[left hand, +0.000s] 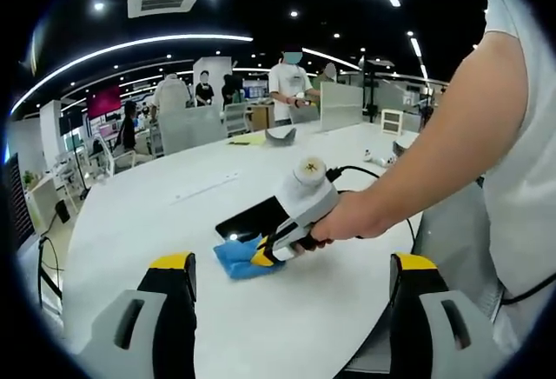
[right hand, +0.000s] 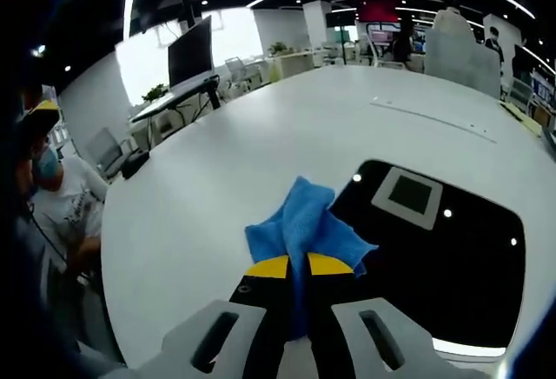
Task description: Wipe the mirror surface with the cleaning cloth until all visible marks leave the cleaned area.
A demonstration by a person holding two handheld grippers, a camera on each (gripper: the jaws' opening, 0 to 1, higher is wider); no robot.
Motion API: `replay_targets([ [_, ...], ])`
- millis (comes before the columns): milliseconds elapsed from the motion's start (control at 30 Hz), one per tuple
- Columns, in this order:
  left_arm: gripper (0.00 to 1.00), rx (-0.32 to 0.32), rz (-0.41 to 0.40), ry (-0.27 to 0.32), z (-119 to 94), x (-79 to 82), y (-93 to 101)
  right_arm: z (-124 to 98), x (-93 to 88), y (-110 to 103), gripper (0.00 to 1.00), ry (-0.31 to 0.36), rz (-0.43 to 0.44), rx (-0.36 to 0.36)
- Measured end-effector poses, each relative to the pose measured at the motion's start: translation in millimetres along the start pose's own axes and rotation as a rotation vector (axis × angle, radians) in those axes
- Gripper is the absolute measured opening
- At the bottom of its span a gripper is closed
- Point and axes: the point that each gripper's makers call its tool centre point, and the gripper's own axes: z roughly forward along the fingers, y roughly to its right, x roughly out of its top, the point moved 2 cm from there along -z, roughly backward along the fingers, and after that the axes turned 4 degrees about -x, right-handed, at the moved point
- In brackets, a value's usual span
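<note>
1. One broad white bench (left hand: 174,214) carries everything; in the right gripper view its pale top (right hand: 261,136) runs away toward desks and chairs.
2. On the bench lies the mirror (right hand: 452,257), a dark rounded slab reflecting a ceiling panel and lights; in the left gripper view it shows as a dark strip (left hand: 250,219) under the right tool.
3. The blue cleaning cloth (right hand: 304,222) rests on the mirror's near edge, partly on the bench, directly ahead of the right tongs (right hand: 289,268).
4. The right tongs are clamped on the cloth's bunched end; the left gripper view shows a person's hand (left hand: 347,222) holding that tool, its yellow tips (left hand: 263,255) at the cloth (left hand: 236,257).
5. The left tongs (left hand: 295,268) stand wide apart, holding nothing, well short of the cloth.
</note>
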Motion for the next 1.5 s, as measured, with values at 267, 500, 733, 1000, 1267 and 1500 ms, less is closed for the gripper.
replay_targets([
  [267,0.93,-0.002,0.003,0.005,2,3.2,0.9,0,-0.1,0,0.01,0.002,0.009,0.004],
  [500,0.93,0.001,-0.003,0.0,0,0.8,2.1,0,-0.2,1,0.01,0.004,0.017,0.008],
  [733,0.93,0.005,-0.008,-0.006,-2,-0.5,4.0,0,-0.4,1,0.01,0.018,0.024,0.01],
  [1000,0.93,0.018,-0.009,-0.015,-5,-0.7,7.8,0,-0.1,1,0.01,0.022,0.01,0.015],
  [1267,0.93,0.04,-0.031,-0.013,-4,-2.6,11.6,-5,-3.5,0,0.01,0.008,-0.012,0.036],
  [1500,0.93,0.074,-0.058,0.001,-3,6.8,17.6,-7,-5.0,0,0.0,0.0,-0.028,0.053],
])
